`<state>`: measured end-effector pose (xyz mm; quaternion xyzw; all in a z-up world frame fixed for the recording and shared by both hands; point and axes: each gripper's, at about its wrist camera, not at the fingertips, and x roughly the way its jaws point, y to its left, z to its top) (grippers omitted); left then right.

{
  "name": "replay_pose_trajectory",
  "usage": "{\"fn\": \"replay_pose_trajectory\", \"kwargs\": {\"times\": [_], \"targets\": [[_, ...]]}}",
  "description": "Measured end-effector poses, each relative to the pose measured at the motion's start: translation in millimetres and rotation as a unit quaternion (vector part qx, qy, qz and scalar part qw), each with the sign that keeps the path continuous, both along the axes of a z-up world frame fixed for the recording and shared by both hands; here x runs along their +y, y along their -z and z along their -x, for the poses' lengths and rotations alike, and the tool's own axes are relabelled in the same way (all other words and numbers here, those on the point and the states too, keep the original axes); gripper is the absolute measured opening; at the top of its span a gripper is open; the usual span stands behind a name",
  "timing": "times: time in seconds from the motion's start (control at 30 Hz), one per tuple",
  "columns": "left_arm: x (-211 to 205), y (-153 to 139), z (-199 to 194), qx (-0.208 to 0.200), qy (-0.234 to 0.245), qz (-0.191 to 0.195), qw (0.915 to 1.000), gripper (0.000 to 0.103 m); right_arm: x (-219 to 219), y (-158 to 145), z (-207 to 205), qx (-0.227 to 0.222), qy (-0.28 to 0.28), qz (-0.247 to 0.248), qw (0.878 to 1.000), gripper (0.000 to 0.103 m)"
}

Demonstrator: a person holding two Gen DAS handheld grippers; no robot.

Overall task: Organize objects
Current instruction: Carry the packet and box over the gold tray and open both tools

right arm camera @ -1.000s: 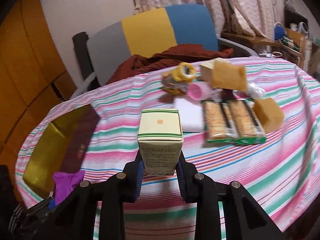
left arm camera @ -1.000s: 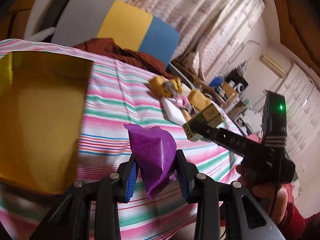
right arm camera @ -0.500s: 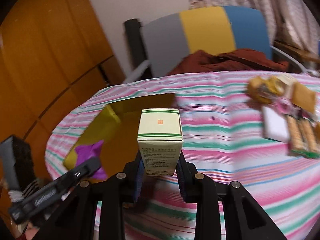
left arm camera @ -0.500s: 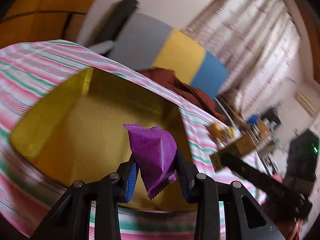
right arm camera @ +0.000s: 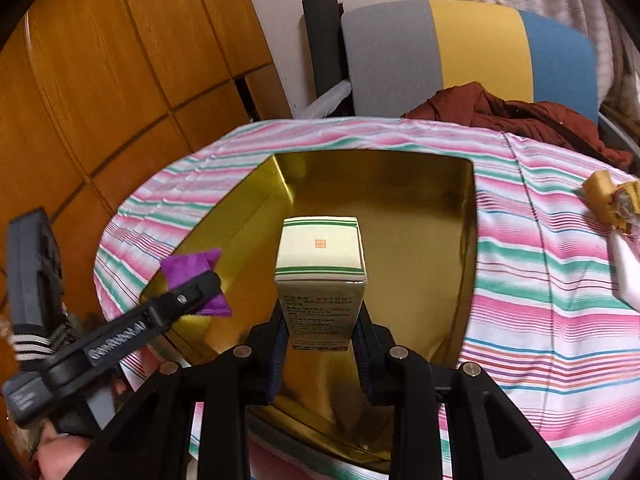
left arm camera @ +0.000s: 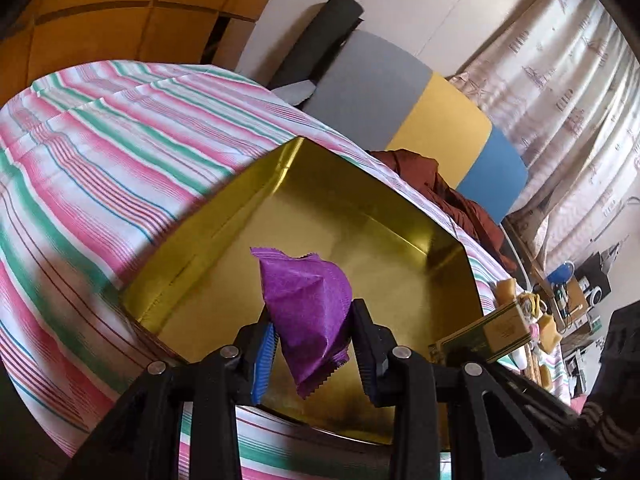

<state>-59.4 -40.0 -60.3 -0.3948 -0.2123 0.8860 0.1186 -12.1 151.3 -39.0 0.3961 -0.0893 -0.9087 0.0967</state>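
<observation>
Gripping a crumpled purple packet (left arm camera: 308,300) between the fingers (left arm camera: 264,354) of the left gripper (left arm camera: 314,354), pads closed against both its sides, and holding it in the air over the near left part of the gold tin tray (left arm camera: 444,240). Clamping a cream carton with green stripes (right arm camera: 320,276) upright between the fingers (right arm camera: 362,350) of the right gripper (right arm camera: 320,356), narrowed onto the carton's lower half, top flap facing the camera. Hanging both items above the tray's bare floor, neither one touching the metal as far as the views allow; carton nearer the tray's middle, packet toward its left wall. Showing, in the right wrist view, the left gripper reaching in from the lower left with the packet sticking out past its tip. Sitting on a pink, green and white striped cloth (right arm camera: 552,288) covering the tabletop, the tray lying open with its far wall toward a chair with a grey, yellow and blue back (right arm camera: 472,48). Draping over the chair seat, a rust-brown garment (right arm camera: 512,116). Lying well apart from the tray at the right edge of the cloth, a yellow wrapped item (right arm camera: 604,196) and a white flat object (right arm camera: 628,268), only partly in view. Filling the left background, wooden panelling (right arm camera: 100,80); on the right, pale patterned curtains (left arm camera: 560,80)
</observation>
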Motion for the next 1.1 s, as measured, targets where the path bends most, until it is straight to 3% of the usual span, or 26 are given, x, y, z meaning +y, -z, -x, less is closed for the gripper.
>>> {"fn": "replay_pose_trajectory", "kwargs": {"times": [0.23, 0.3, 0.4, 0.47, 0.53, 0.6, 0.8, 1.1], "targets": [[-11.2, -0.5, 3.5, -0.003, -0.008, -0.008, 0.9999, 0.035, -3.6, 9.0, 9.8, -0.016, 0.004, 0.003, 1.000, 0.031], [-11.7, -0.9, 2.5, -0.004, -0.009, -0.005, 0.9999, 0.039, -3.3, 10.2, 9.1, -0.016, 0.003, 0.005, 1.000, 0.031], [-9.7, -3.7, 1.8, -0.005, -0.010, -0.001, 0.9999, 0.053, -2.8, 10.2, 8.0, -0.017, 0.001, 0.012, 1.000, 0.046], [-9.2, -6.9, 2.3, -0.005, -0.011, -0.002, 0.9999, 0.055, -0.7, 8.8, 5.0, -0.012, 0.003, 0.025, 1.000, 0.061], [-9.6, -10.2, 0.9, -0.002, -0.016, -0.004, 0.9999, 0.058, 1.6, 6.1, 1.5, -0.006, 0.005, 0.033, 0.999, 0.064], [-9.7, -14.6, -1.1, 0.002, -0.026, -0.003, 0.9996, 0.065, 2.8, 3.5, -2.4, -0.001, 0.005, 0.035, 0.999, 0.065], [-5.2, -22.3, -6.0, 0.003, -0.039, -0.007, 0.9992, 0.067, 13.8, -4.2, -15.1, 0.013, 0.020, 0.044, 0.999, 0.071], [26.5, -35.7, -17.2, 0.025, 0.002, 0.016, 0.9996, 0.068, 33.2, -17.3, -30.0, 0.035, 0.045, 0.050, 0.997, 0.073]]}}
